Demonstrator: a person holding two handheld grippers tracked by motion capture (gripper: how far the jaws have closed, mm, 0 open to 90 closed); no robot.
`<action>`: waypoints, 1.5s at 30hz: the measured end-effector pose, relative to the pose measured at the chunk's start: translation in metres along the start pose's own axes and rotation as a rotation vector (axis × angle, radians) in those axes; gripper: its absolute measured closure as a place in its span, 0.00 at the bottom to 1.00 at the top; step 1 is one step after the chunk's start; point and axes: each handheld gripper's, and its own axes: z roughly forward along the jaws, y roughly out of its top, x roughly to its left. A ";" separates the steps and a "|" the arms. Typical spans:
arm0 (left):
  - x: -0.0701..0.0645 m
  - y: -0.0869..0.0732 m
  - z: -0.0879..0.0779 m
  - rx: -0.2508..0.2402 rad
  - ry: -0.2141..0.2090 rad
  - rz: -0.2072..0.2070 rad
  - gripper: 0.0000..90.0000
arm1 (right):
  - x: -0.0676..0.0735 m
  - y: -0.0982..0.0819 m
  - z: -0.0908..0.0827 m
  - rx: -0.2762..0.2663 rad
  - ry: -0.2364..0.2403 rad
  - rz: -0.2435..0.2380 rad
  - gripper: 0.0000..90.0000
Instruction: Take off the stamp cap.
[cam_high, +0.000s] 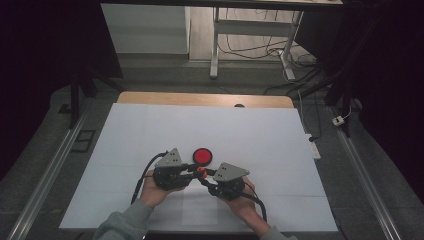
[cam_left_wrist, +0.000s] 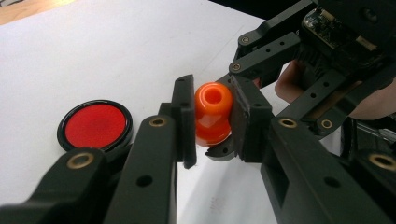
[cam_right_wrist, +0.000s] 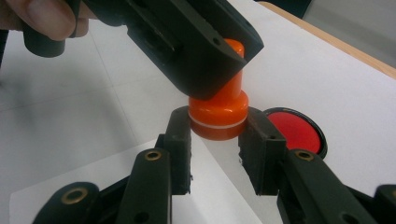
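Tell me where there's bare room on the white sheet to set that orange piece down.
The white sheet is bare from the red disc to the far wooden edge, and out to both side edges. It is crowded at the near middle, where the left gripper and right gripper both clamp the orange piece beside the disc.

Dim, dark-edged high view; bright white table; blurred near jaws in both gripper views.

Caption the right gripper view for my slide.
Both grippers clamp an orange plastic stamp beside a round red ink pad.
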 end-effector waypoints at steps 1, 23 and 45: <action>0.000 0.000 0.000 0.000 0.000 0.000 0.80 | 0.000 0.000 0.000 0.002 0.000 -0.001 0.72; 0.003 -0.002 0.005 0.001 -0.026 -0.044 0.77 | 0.002 -0.001 0.001 0.006 -0.008 0.002 0.72; 0.010 0.000 -0.014 -0.104 -0.017 -0.076 0.81 | 0.000 -0.011 0.005 0.024 0.026 0.033 0.72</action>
